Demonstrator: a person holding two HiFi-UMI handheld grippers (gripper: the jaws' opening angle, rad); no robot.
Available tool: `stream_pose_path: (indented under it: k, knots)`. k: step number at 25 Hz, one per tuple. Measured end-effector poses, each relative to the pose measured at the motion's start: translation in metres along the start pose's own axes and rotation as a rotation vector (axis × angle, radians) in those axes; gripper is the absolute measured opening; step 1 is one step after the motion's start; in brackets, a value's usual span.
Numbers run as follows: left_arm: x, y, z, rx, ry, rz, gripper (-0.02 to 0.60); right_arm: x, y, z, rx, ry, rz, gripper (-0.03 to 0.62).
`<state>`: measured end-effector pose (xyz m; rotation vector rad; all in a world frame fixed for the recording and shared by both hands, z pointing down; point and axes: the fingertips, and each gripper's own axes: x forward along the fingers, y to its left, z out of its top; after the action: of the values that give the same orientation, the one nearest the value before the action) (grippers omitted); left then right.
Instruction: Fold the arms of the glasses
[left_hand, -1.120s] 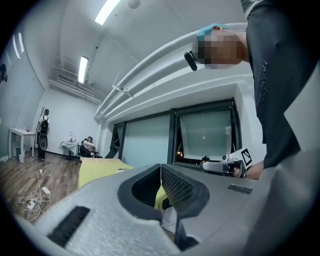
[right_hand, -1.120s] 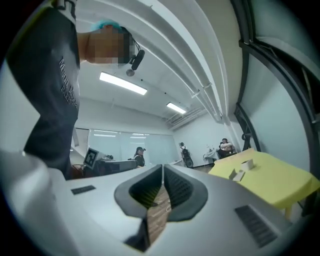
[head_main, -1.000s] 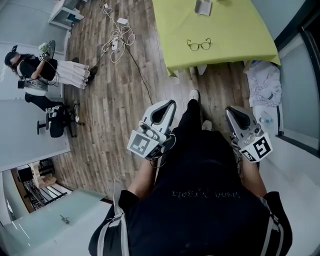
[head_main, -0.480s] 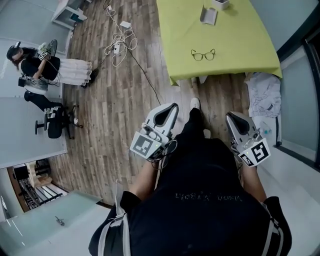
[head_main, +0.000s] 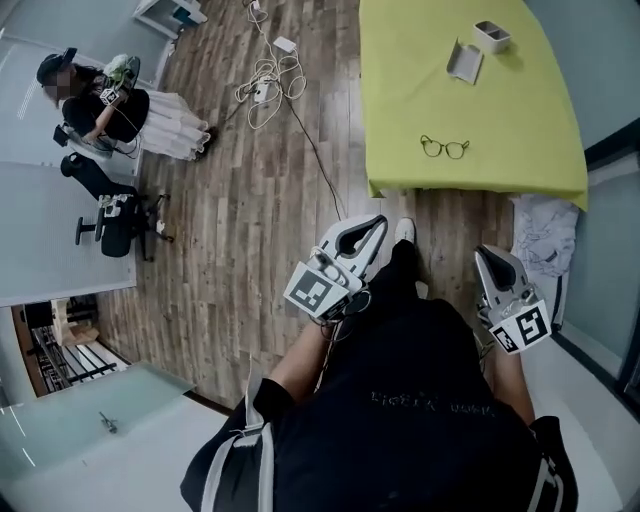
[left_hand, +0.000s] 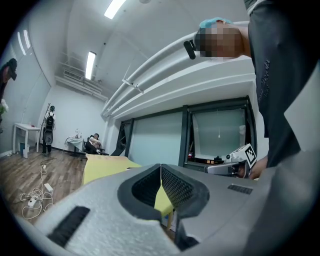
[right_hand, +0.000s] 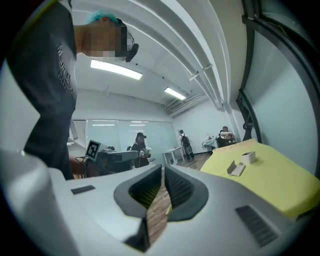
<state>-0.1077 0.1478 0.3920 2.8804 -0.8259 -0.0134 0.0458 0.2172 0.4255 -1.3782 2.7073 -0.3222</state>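
Note:
Dark-framed glasses (head_main: 445, 148) lie with arms open on the yellow-green table (head_main: 400, 120), near its front edge in the head view. My left gripper (head_main: 373, 229) is held by my waist, well short of the table, its jaws shut with nothing between them (left_hand: 160, 168). My right gripper (head_main: 492, 257) hangs at my right side, also away from the table, jaws closed on nothing (right_hand: 163, 170). The glasses do not show in either gripper view.
A grey case lid (head_main: 464, 62) and a small white box (head_main: 492, 36) sit farther back on the table. Tangled cables and a power strip (head_main: 262, 80) lie on the wood floor. A seated person (head_main: 95, 110) is far left. Crumpled cloth (head_main: 548, 240) lies right of the table.
The head view has shifted: the table and glasses now appear farther right and lower in frame. Both grippers stay shut at my sides.

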Motion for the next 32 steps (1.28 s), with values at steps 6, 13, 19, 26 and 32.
stream_pose_path:
  k: [6, 13, 19, 26, 32]
  knots:
    - [0.031, 0.036, -0.009, -0.012, 0.036, -0.016, 0.020, 0.036, -0.036, 0.002, -0.001, 0.050, -0.005, 0.038]
    - [0.071, 0.075, -0.017, -0.018, 0.088, -0.081, 0.020, 0.080, -0.075, 0.006, 0.017, 0.092, -0.035, 0.038]
    - [0.099, 0.105, -0.033, -0.025, 0.143, -0.140, 0.021, 0.118, -0.102, -0.002, 0.003, 0.153, -0.066, 0.038]
    - [0.126, 0.131, -0.043, -0.053, 0.135, -0.194, 0.021, 0.141, -0.126, -0.002, -0.022, 0.204, -0.110, 0.040]
    - [0.141, 0.132, -0.047, -0.025, 0.152, -0.236, 0.020, 0.143, -0.149, -0.009, -0.052, 0.255, -0.117, 0.040]
